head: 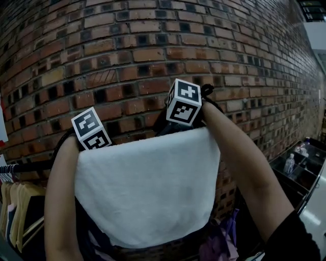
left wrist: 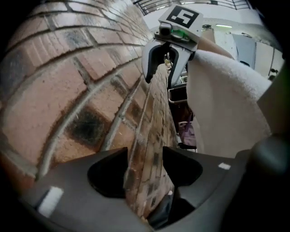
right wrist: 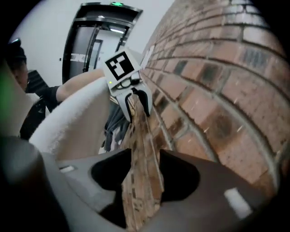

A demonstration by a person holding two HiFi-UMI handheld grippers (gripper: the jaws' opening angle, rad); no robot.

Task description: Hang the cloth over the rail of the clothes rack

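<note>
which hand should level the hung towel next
Right, marginally. Both are open, but the right hand-held gripper sits over the higher end of the white terry cloth, the left hand-held gripper at its lower corner.

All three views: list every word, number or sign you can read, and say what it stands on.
No text is readable anywhere.
Two marker cubes: square patterns, no letters.
Green sign above the doorway: too blurred.
Bottle label: too small.
</note>
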